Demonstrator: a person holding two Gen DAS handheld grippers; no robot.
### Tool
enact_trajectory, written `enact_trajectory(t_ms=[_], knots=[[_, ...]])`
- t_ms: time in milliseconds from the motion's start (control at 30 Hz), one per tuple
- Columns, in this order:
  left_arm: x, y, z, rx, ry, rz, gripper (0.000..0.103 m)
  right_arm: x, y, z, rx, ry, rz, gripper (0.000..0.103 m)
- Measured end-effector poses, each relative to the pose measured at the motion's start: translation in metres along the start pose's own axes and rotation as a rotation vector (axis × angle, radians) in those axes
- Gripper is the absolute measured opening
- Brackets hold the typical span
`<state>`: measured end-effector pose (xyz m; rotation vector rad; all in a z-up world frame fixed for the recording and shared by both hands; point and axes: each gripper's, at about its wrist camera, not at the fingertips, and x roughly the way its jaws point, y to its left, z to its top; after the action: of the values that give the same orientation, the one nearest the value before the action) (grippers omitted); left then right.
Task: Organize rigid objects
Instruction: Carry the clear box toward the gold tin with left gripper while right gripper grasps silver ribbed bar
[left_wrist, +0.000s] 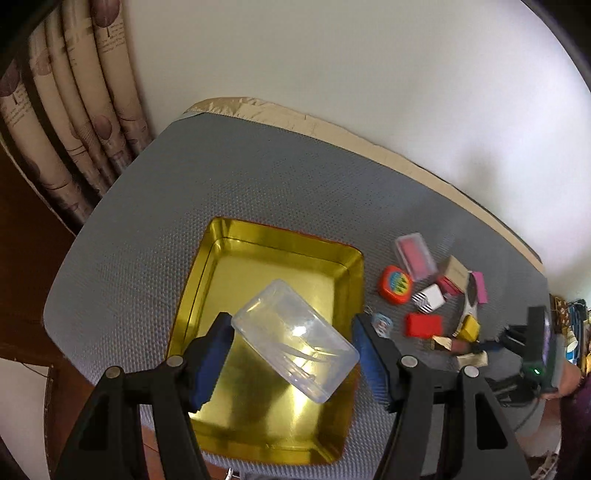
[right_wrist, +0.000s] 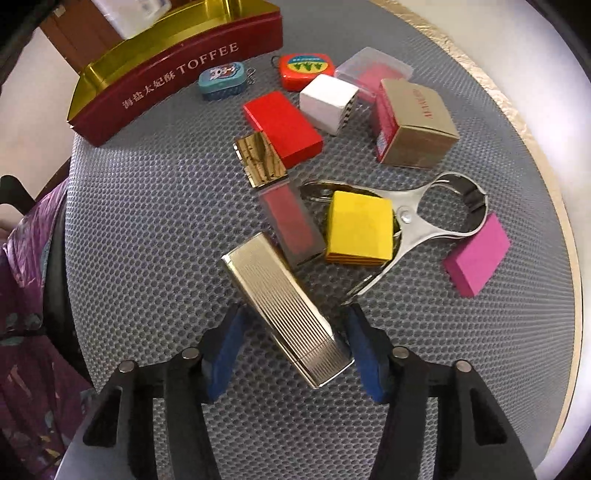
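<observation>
Left gripper (left_wrist: 293, 345) clamps a clear rectangular plastic case (left_wrist: 295, 338) across its blue pads, case tilted, held above the gold-lined rectangular toffee tin (left_wrist: 218, 258), which sits open on the grey dimpled table mat (left_wrist: 184, 177). Right gripper (right_wrist: 291, 349) points down at the mat, blue pads straddling the near end of a ribbed silver metal case (right_wrist: 284, 306) that lies flat and diagonal; small gaps show at both pads, so no grip on it. Just past the silver case: a translucent case with red insert (right_wrist: 290, 225), touching it, and a yellow block (right_wrist: 358, 229) resting on a shiny metal clamp tool (right_wrist: 436, 206). A pink block (right_wrist: 476, 254) lies at the clamp's ring end. Further out sit a small gold patterned lighter-like piece (right_wrist: 260, 158), a red flat box (right_wrist: 282, 127), a white cube box (right_wrist: 327, 101), a tan cardboard box (right_wrist: 415, 123) leaning on a pink-red packet, a clear box with pink contents (right_wrist: 373, 70), an orange tape measure (right_wrist: 306, 70), and a small blue tin (right_wrist: 221, 85) beside the toffee tin's red wall. A person's purple patterned sleeve (right_wrist: 26, 295) is at the left edge of the right wrist view.
</observation>
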<state>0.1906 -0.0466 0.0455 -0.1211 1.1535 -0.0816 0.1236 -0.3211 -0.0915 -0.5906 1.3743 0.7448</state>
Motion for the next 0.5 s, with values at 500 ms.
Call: enact_trajectory(t_ms=[500], knots=[[0.080,0.019,0.050,0.096,0.045,0.043,0.068,-0.015,-0.002,-0.030,0.439,0.059,0.069,0.029]])
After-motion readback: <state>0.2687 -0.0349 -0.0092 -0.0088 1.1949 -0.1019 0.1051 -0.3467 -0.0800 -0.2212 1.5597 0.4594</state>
